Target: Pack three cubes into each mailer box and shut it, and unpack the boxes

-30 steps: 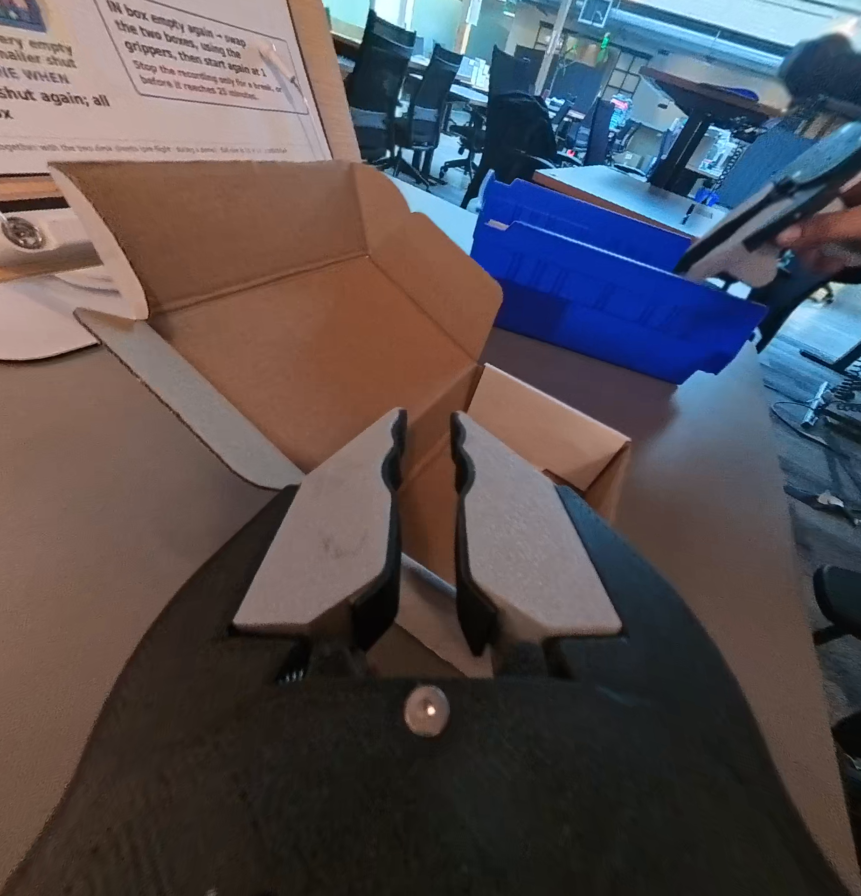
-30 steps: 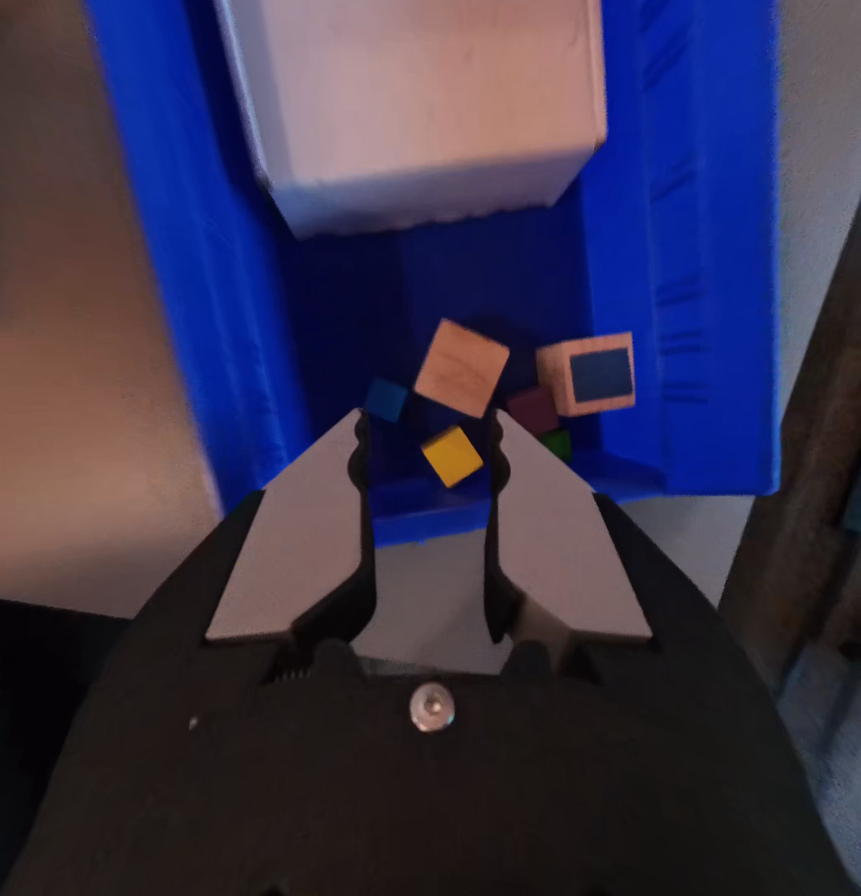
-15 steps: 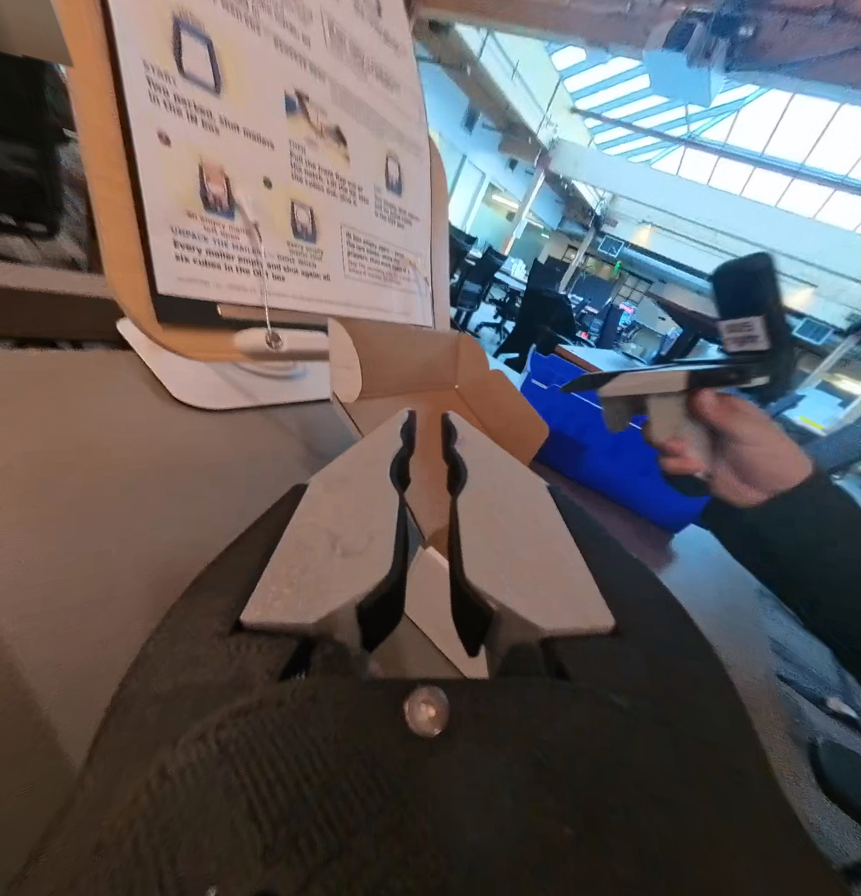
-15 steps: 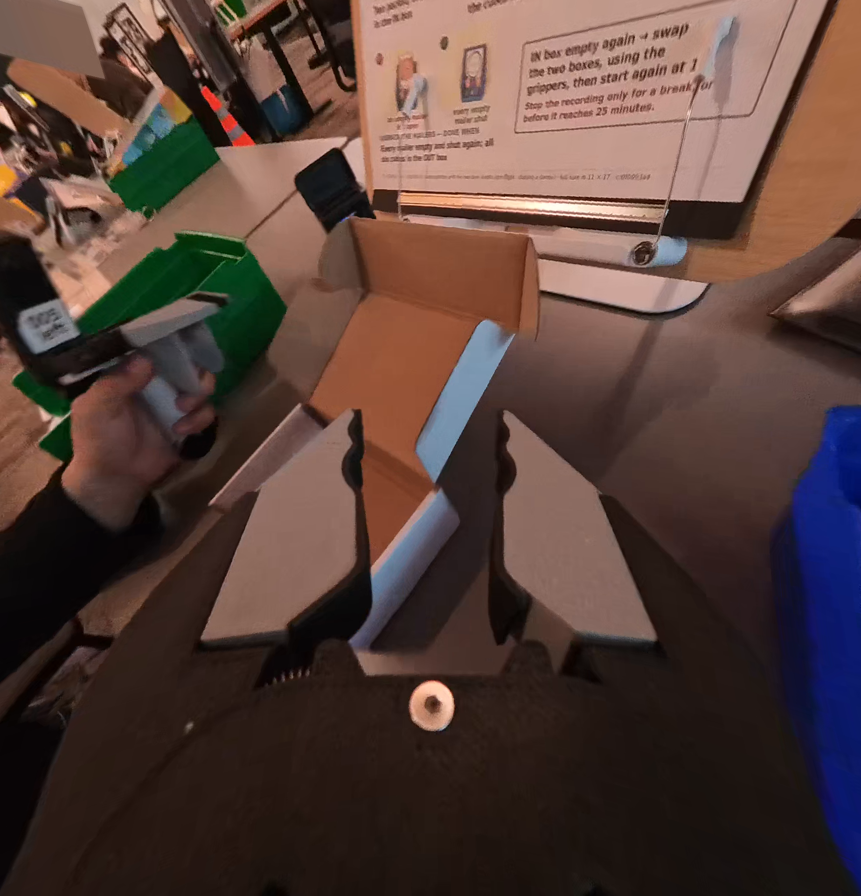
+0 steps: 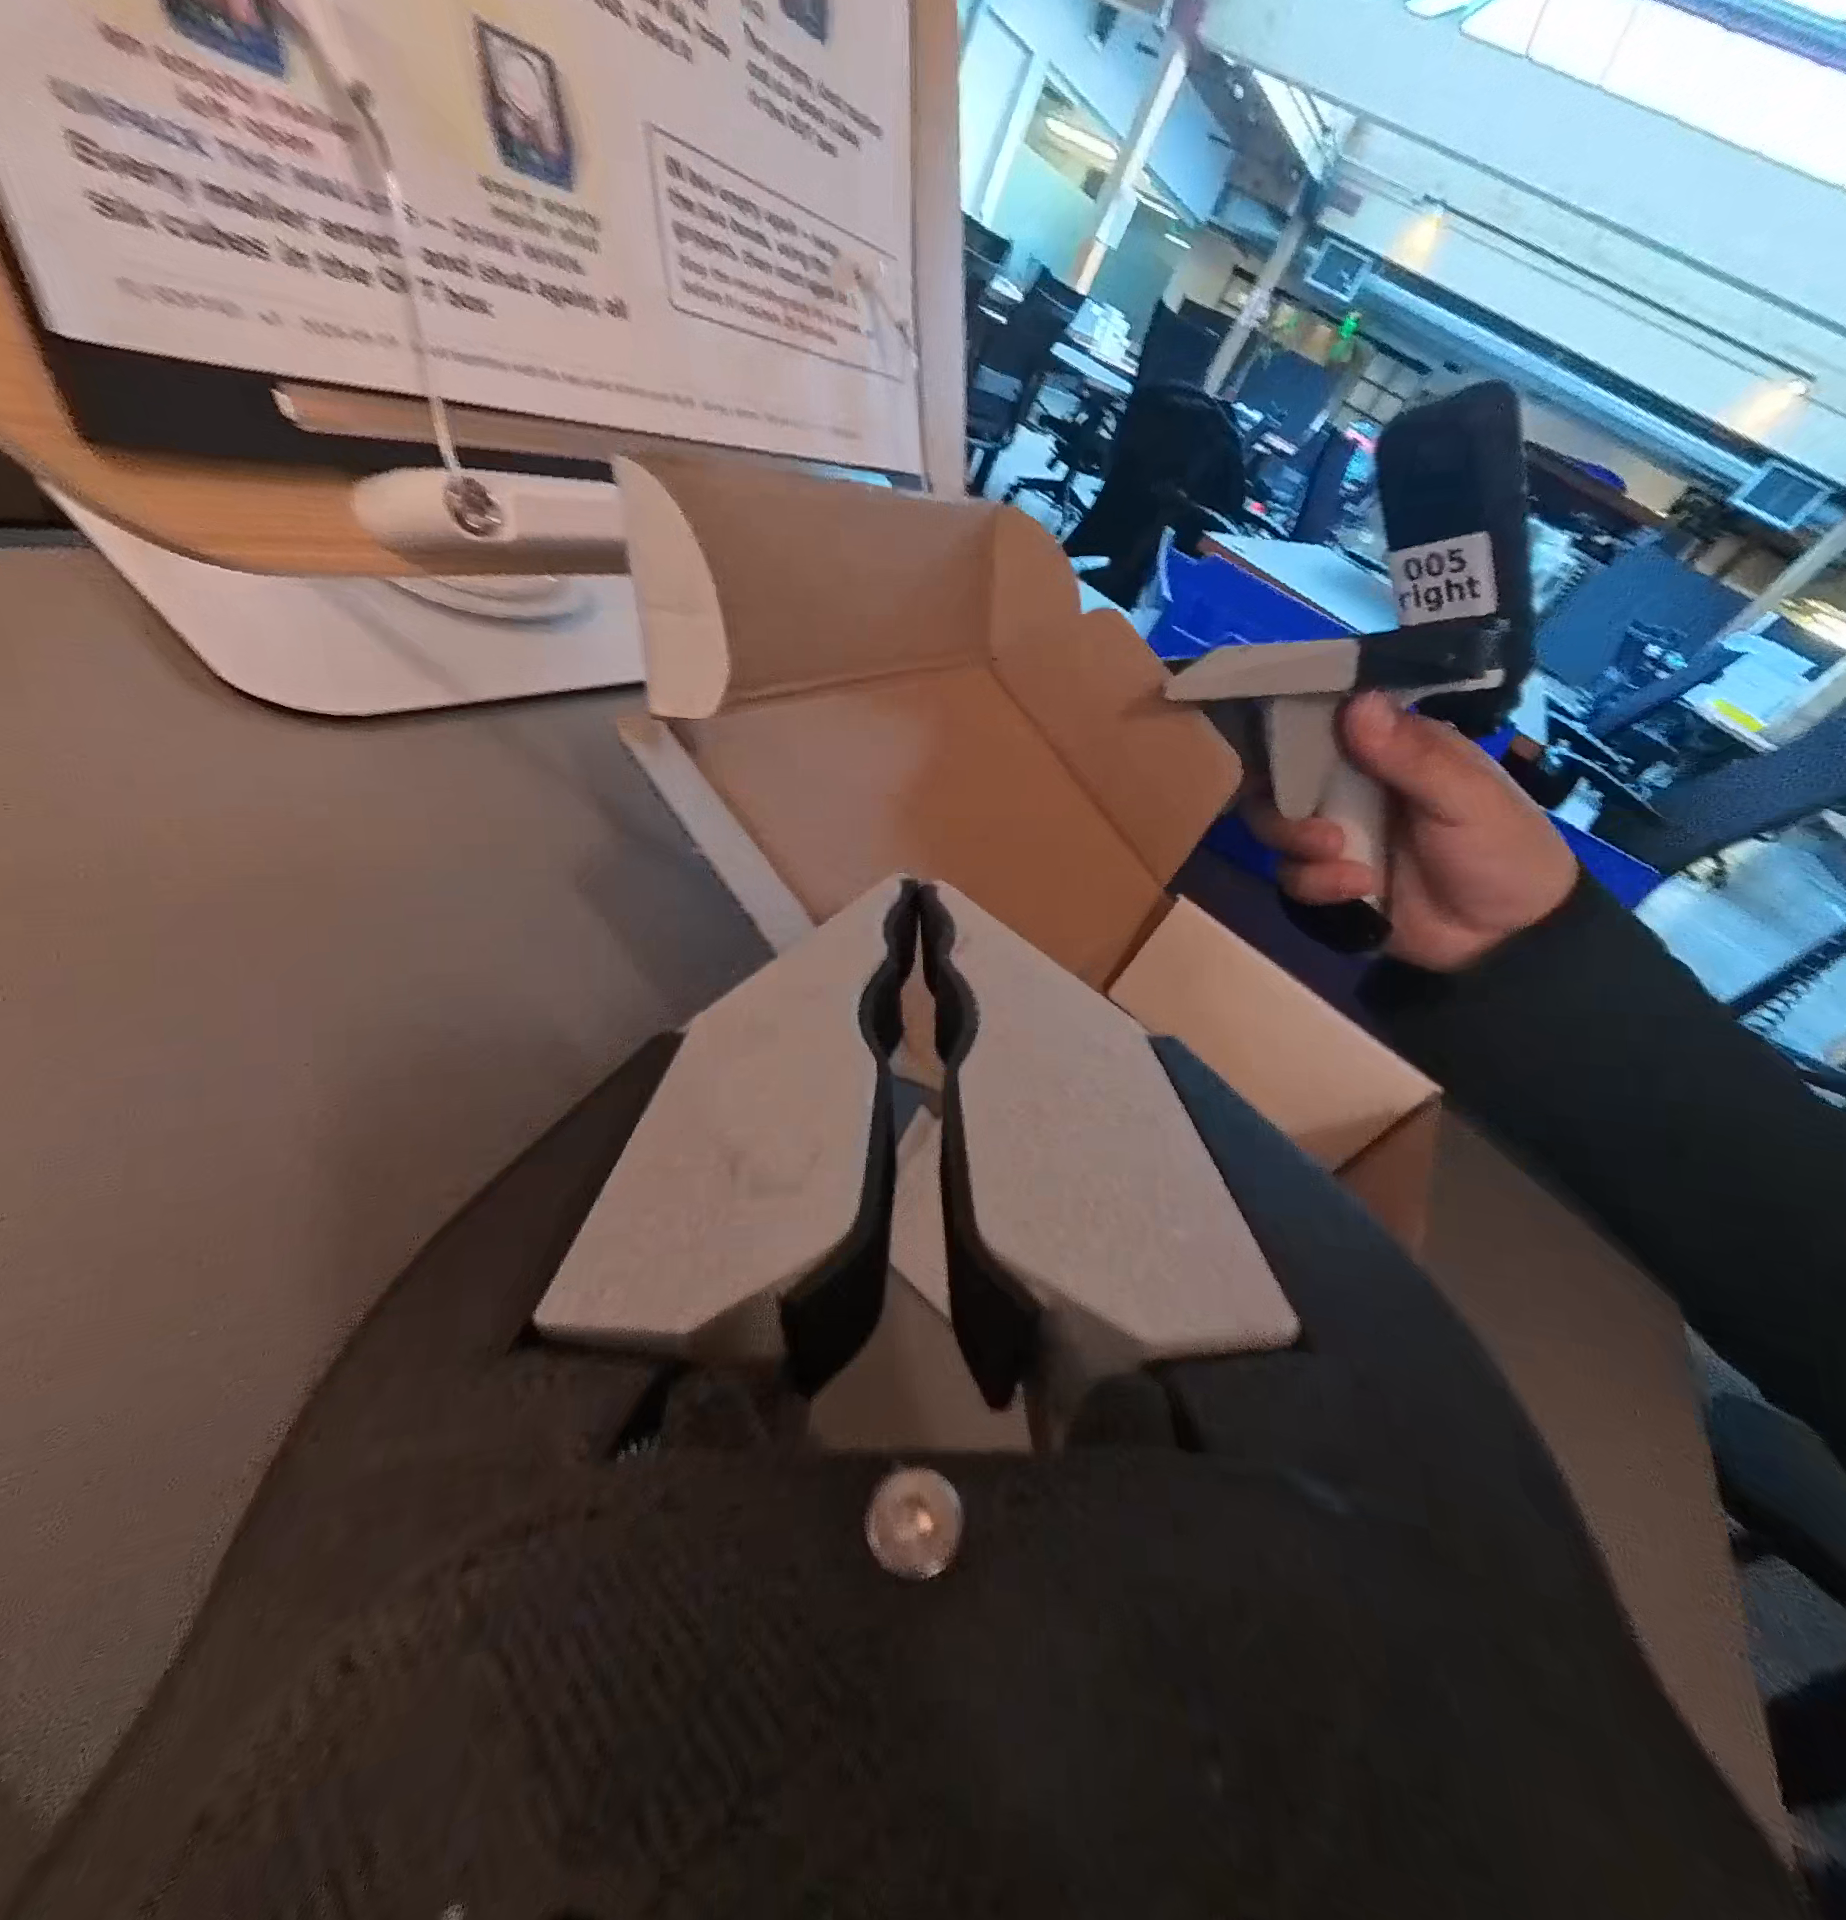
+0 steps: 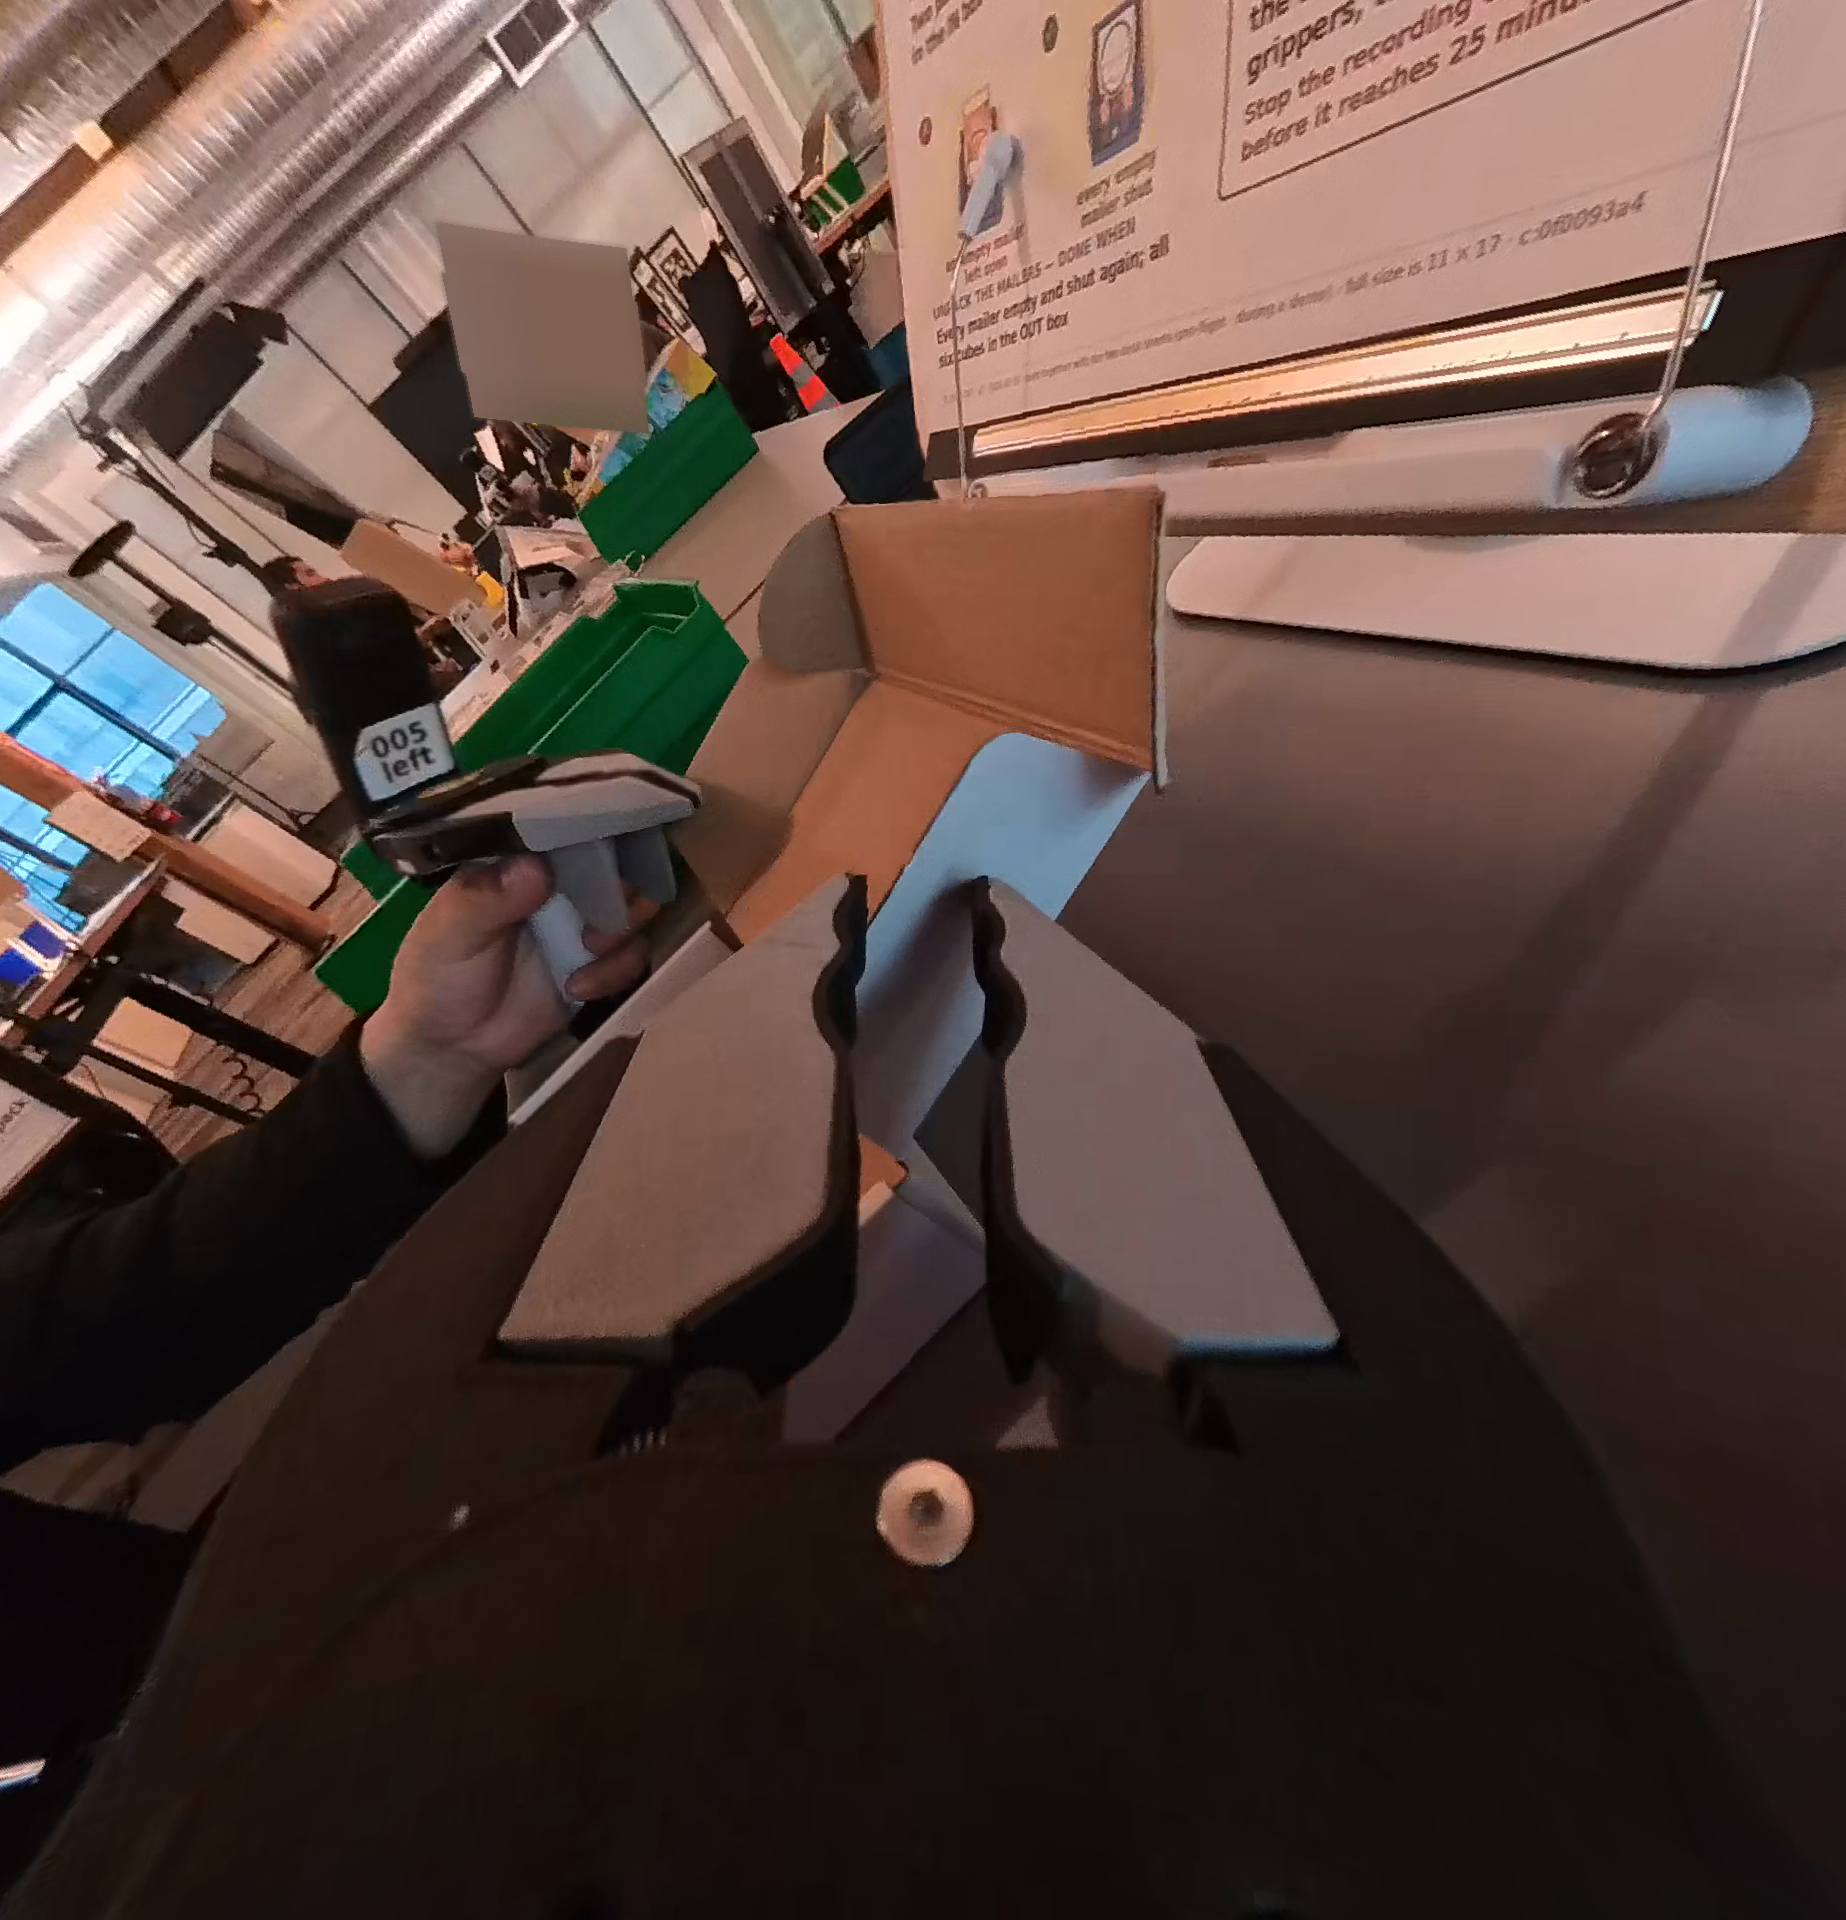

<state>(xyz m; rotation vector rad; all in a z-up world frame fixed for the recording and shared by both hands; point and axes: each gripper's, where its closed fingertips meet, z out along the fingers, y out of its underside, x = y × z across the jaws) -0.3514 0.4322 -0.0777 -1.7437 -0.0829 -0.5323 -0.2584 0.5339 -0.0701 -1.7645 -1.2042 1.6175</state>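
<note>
Fig.: My left gripper [image 5: 921, 902], fingers pressed together at the tips w/ nothing between, sits over the near edge of the open mailer box [image 5: 960, 769]. My right gripper [image 6: 914, 896], fingers spread and empty, hovers by the box's white side flap [image 6: 1012, 831]. Box stands lid-up on the grey table [image 6: 1470, 883], in front of the instruction board [image 5: 462, 177]. Cubes not visible.

Open office; black chairs [image 5: 1158, 468] at desks; skylit ceiling; blue-lit windows [image 6: 57, 707] far off.
</note>
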